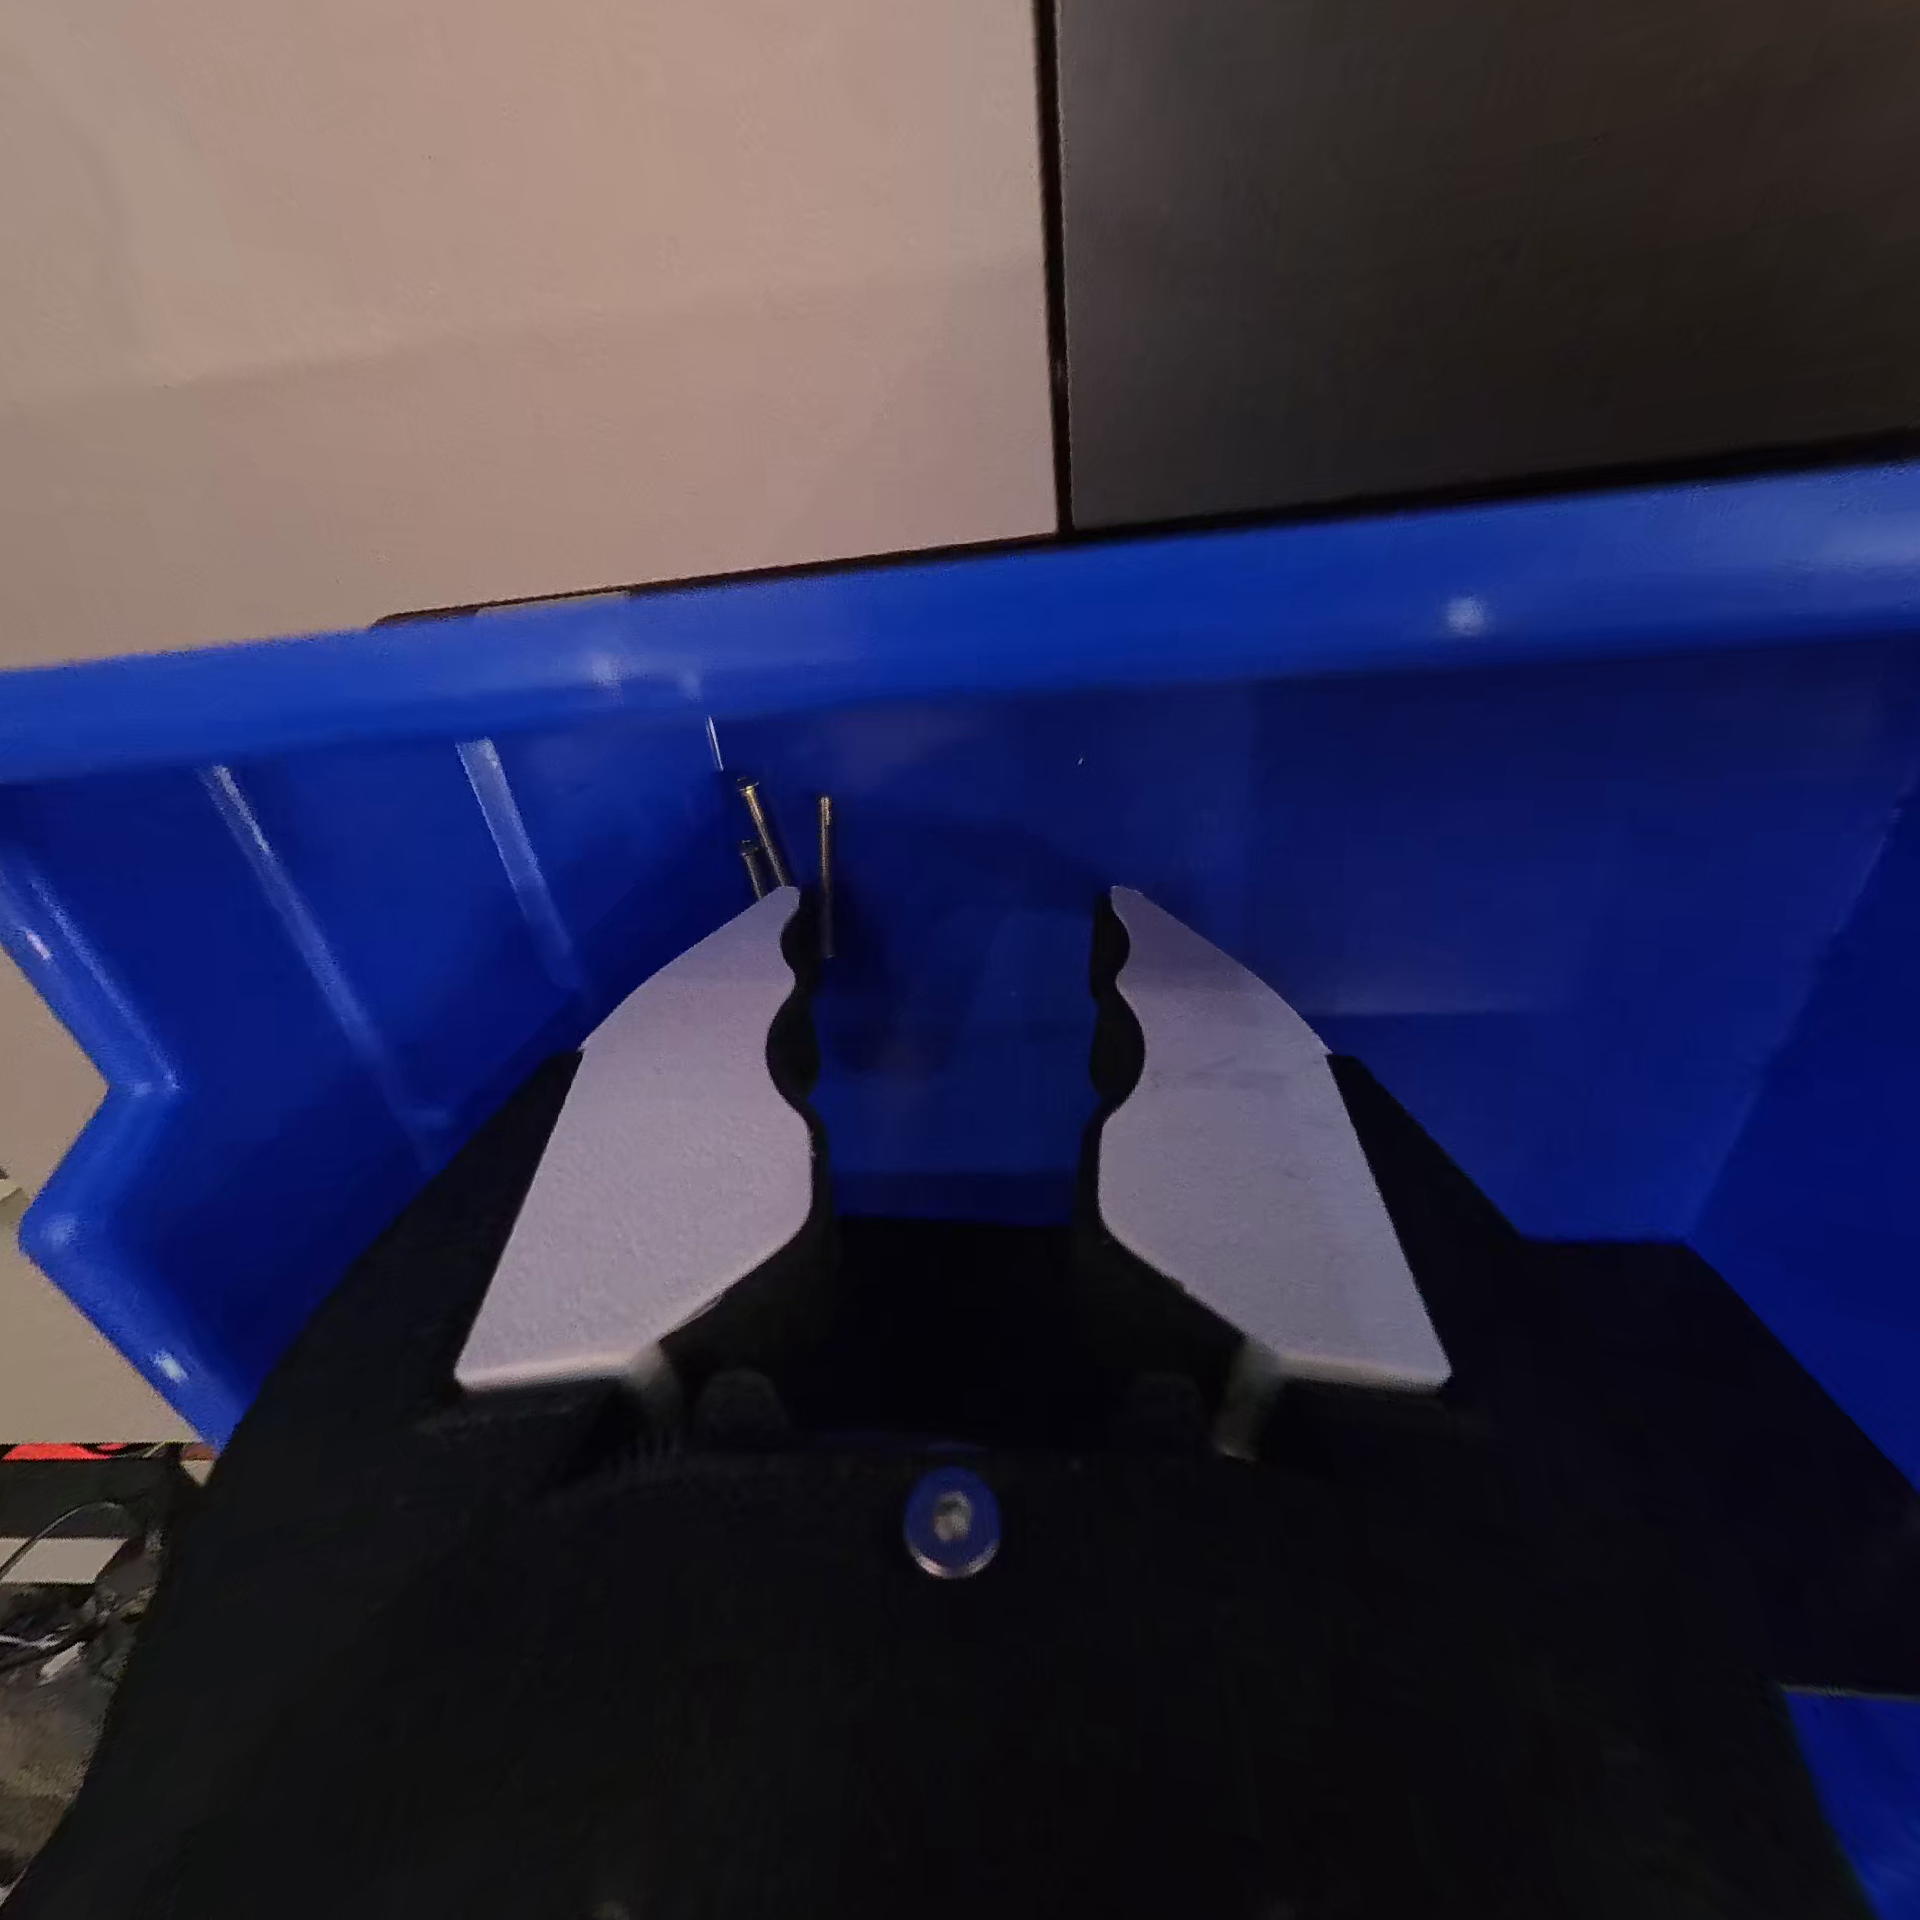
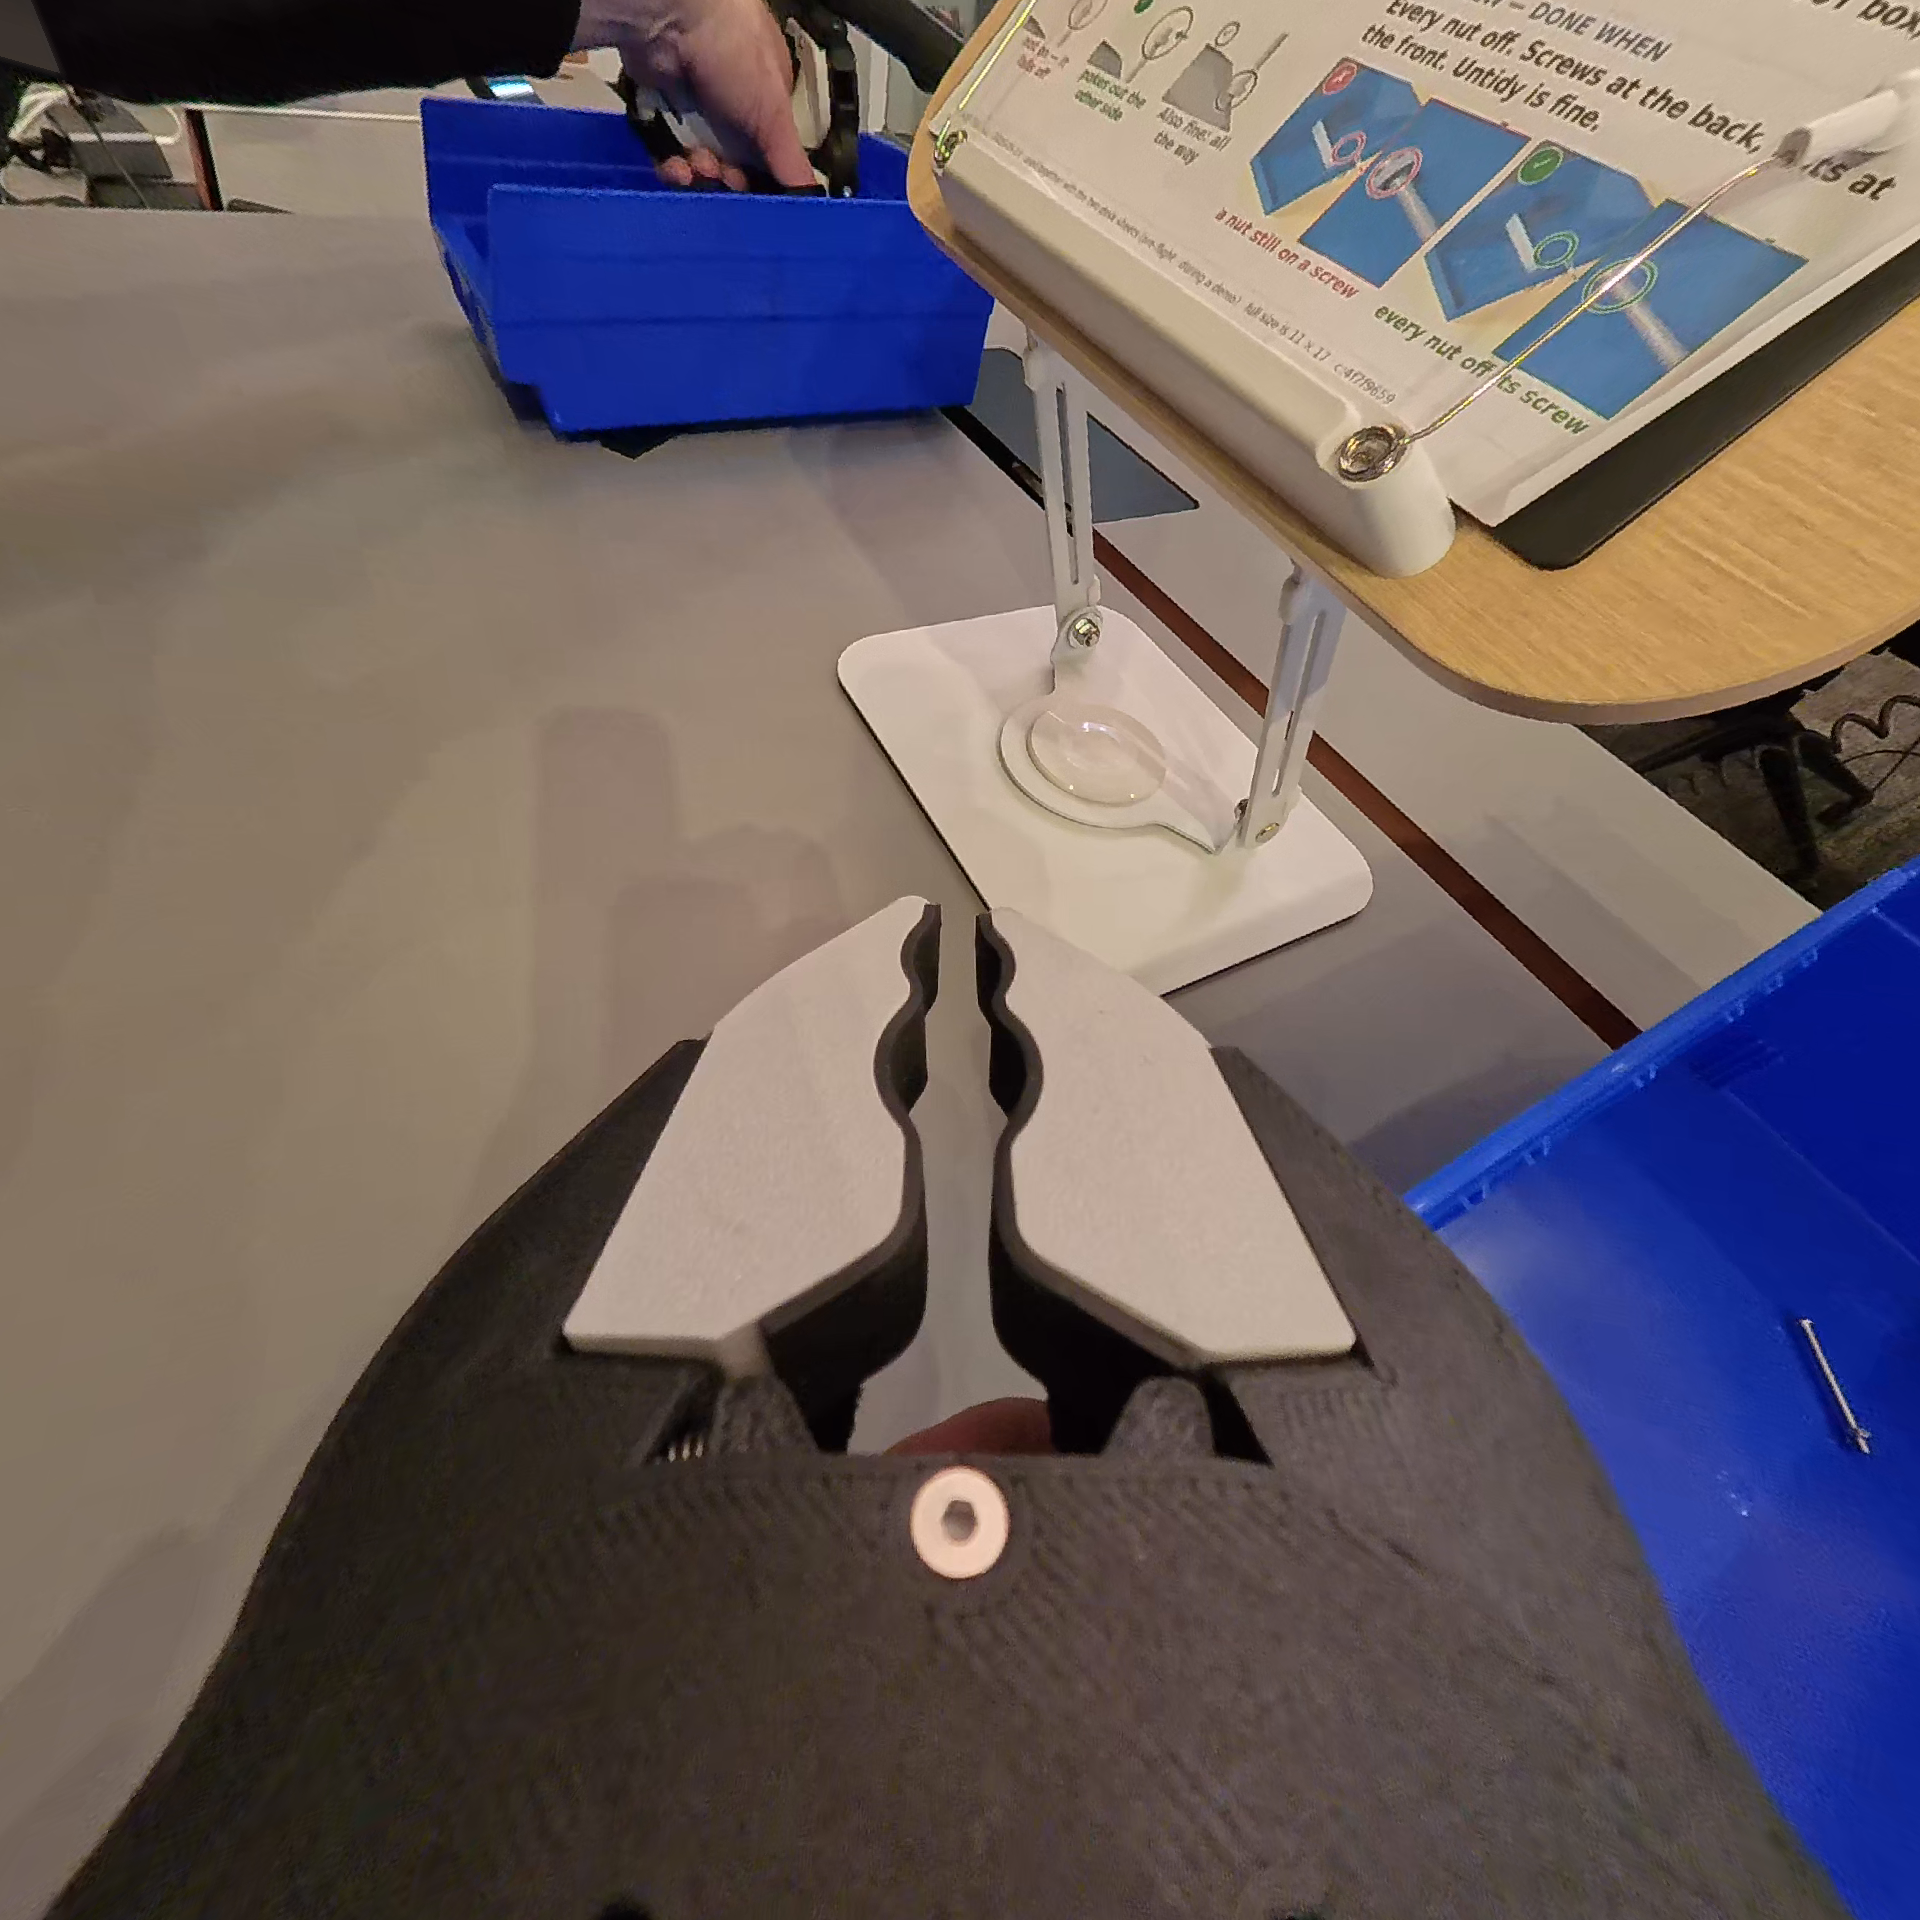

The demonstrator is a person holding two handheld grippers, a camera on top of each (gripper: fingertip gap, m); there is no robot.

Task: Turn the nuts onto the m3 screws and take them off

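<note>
Your left gripper, jaws wide and empty, sits inside the blue bin w/ the screws just far-left of its left fingertip, long axes prob. running near-to-far, while your right gripper hovers nearly closed, empty, over the table.

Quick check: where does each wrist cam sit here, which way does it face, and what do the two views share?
Left wrist view: on the left gripper, inside a blue bin, facing its back wall and the screws; own open fingers show.
Right wrist view: on the right gripper, above the grey table, facing a document stand; own nearly closed fingers show.
Shared: probably the far blue bin, where a hand reaches in.
</note>
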